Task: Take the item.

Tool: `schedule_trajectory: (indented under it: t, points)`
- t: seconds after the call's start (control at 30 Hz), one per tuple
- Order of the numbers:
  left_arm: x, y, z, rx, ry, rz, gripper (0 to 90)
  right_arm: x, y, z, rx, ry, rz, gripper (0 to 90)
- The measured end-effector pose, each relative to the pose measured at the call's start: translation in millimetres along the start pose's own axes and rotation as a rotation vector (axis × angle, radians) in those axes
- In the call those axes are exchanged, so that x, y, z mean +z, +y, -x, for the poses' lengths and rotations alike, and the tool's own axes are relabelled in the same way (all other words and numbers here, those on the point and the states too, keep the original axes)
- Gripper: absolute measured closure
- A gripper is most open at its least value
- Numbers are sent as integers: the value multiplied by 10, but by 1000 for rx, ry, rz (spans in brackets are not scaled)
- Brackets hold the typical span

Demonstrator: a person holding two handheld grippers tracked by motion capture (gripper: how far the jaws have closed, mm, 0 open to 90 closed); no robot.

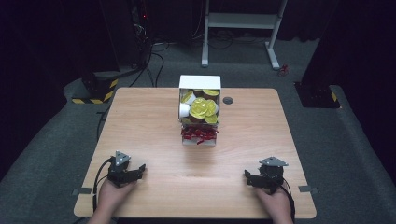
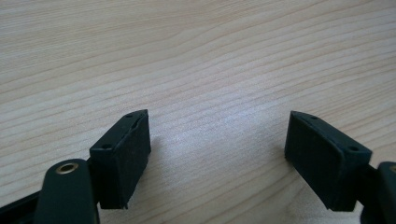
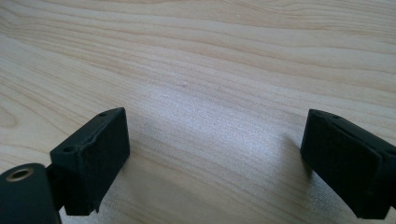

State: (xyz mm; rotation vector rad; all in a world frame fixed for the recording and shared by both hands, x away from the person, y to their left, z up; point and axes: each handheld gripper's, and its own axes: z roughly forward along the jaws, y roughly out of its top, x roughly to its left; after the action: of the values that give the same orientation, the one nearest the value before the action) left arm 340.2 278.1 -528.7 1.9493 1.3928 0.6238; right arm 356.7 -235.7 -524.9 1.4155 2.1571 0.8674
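Both grippers rest at the near edge of the table (image 1: 140, 121), the left gripper (image 1: 134, 173) and right gripper (image 1: 253, 178) each with jaws spread wide over bare wood, holding nothing. The white box (image 1: 200, 83) sits straight ahead at the far middle, well apart from both and about equally far from each; its long axis runs away from the person. I count one box, several yellow-lidded cups (image 1: 204, 108) inside, too crowded to number, and a heap of red wrappers (image 1: 199, 134) at its near end.
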Motion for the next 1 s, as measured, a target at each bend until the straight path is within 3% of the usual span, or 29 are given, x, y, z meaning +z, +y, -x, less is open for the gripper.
schedule_trajectory:
  t: [0.33,1.0]
  points:
    - [18,14,0,-3,5,3,228,27,26,4,18,-23,4,80]
    - [3,1,7,-8,6,-2,216,14,18,7,13,-13,2,92]
